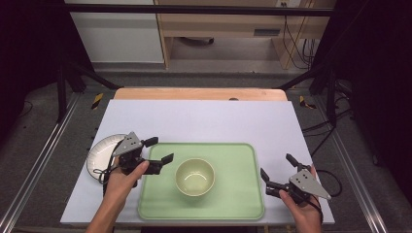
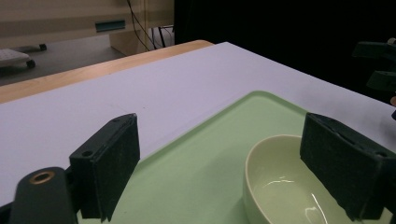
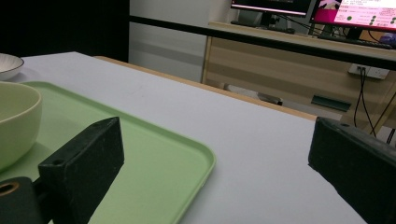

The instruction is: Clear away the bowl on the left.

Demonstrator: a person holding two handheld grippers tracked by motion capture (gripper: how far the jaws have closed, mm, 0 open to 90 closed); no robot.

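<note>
Left gripper w/ jaws wide, nothing in them, hangs beside the bowl on the tray, right gripper also gaping empty, so imo the person should pull left straight off w/o clipping the rim.

Black jaws, grey three-cornered plates, black trailing cables, brass screw eyelet.

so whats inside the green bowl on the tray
Nothing: the bowl is empty, its glossy inside bare in the high view and the left gripper view. It stands on the green tray; the tray patch beneath it is covered.
</note>
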